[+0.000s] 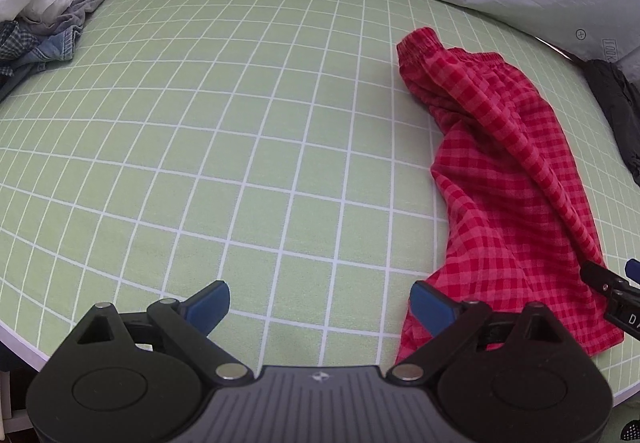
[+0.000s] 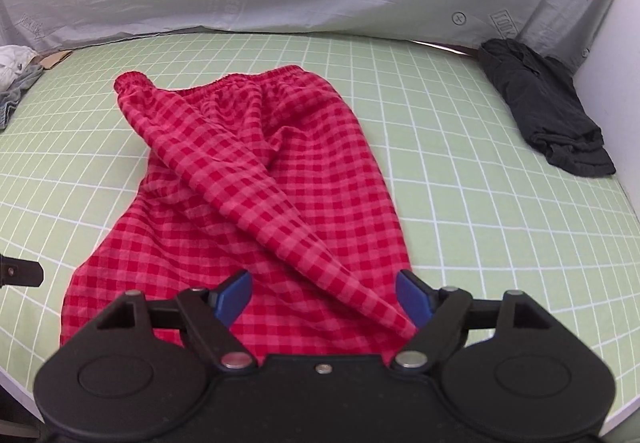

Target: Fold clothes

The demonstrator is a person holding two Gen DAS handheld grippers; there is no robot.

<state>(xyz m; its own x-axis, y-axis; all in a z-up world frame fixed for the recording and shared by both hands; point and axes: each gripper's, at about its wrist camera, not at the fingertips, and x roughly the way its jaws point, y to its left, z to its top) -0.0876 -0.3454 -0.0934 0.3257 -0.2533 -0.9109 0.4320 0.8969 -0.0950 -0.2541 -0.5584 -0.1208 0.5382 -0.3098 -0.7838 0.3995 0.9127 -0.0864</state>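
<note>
Red checked shorts [image 2: 248, 203] are spread on the green gridded counter [image 2: 480, 203], waistband at 12 o'clock, one fabric ridge lying diagonally across them; no neat fold is seen, so most folding is judged left; the right hand-held gripper [image 2: 324, 299] stands apart over the near hem, pressing nothing; the left hand-held gripper [image 1: 320, 307] is apart at 9 o'clock; a dark garment [image 2: 548, 111] lies at 2 o'clock.

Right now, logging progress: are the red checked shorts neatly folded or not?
Not neatly: the red checked shorts lie rumpled on the green mat, one side flopped diagonally across.
</note>
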